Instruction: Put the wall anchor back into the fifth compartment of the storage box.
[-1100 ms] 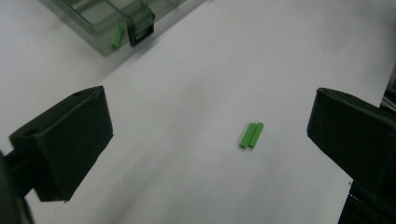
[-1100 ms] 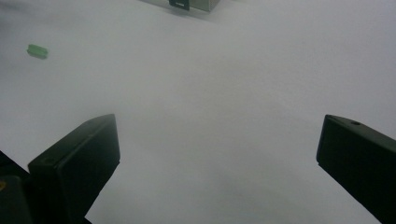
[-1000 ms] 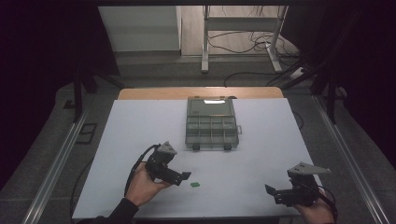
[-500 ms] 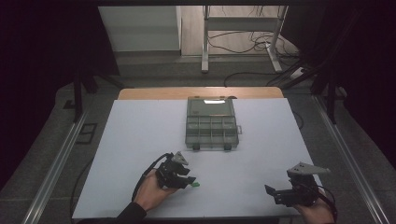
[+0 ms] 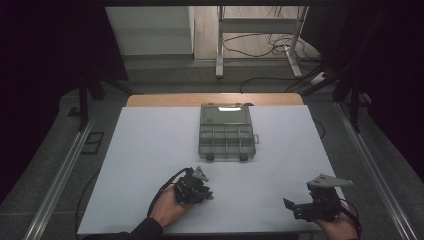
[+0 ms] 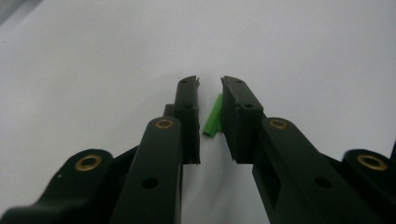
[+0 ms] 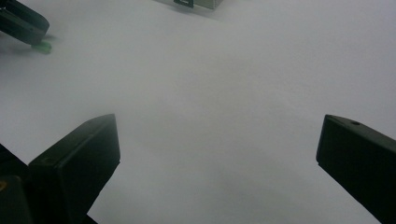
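From the high view I see my left claw low on the white worktop, held in a hand that comes in from the near edge. A small green piece lies right at its tip. Well beyond the left claw, toward the far side of the worktop, sits a grey compartment box with its lid laid open behind it. My right claw is well off to the right of the left one, near the worktop's front edge, with a grey three-cornered plate on top.

In the left gripper view the left claw points down at the worktop with its jaws a narrow gap apart. The green piece lies in that gap, close against the inner face of the right-hand jaw; I cannot tell whether it touches. The other jaw stands clear of it.

In the right gripper view the right claw has its jaws spread wide with bare worktop between them. Far ahead and to its left I see the left claw's tip with the green piece beside it, and the box's edge farther off.
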